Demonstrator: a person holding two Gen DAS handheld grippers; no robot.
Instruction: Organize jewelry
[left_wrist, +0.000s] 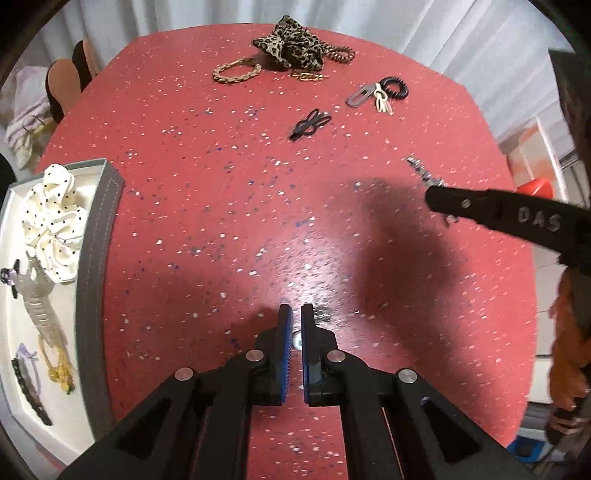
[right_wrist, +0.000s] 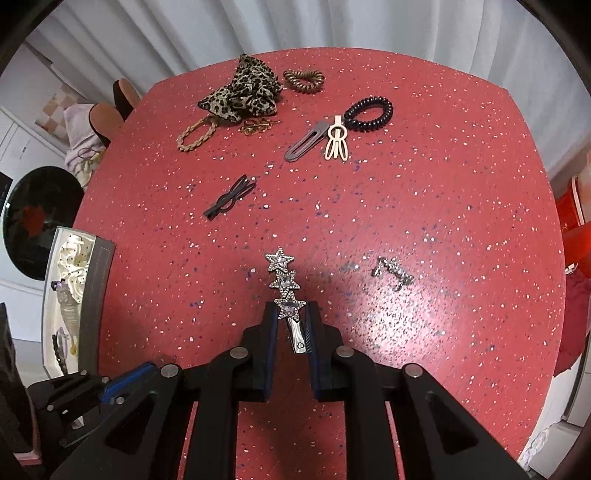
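Note:
My right gripper (right_wrist: 290, 314) is shut on a silver star hair clip (right_wrist: 285, 282), whose three rhinestone stars stick out ahead of the fingers over the red table (right_wrist: 443, 184). From the left wrist view the right gripper (left_wrist: 436, 201) reaches in from the right, part of the clip (left_wrist: 424, 173) showing past it. My left gripper (left_wrist: 296, 314) is nearly shut and empty, low over the table (left_wrist: 221, 184). A grey tray (left_wrist: 94, 236) at the left holds a white dotted scrunchie (left_wrist: 53, 221), a clear claw clip and small hair ties.
Loose on the table: small silver clip (right_wrist: 393, 273), black bow clip (right_wrist: 231, 195), grey flat clip (right_wrist: 306, 142), cream clip (right_wrist: 335, 142), black coil tie (right_wrist: 369, 112), brown coil tie (right_wrist: 303, 79), leopard scrunchie (right_wrist: 243, 92), braided beige tie (right_wrist: 197, 134), gold pins (right_wrist: 258, 125).

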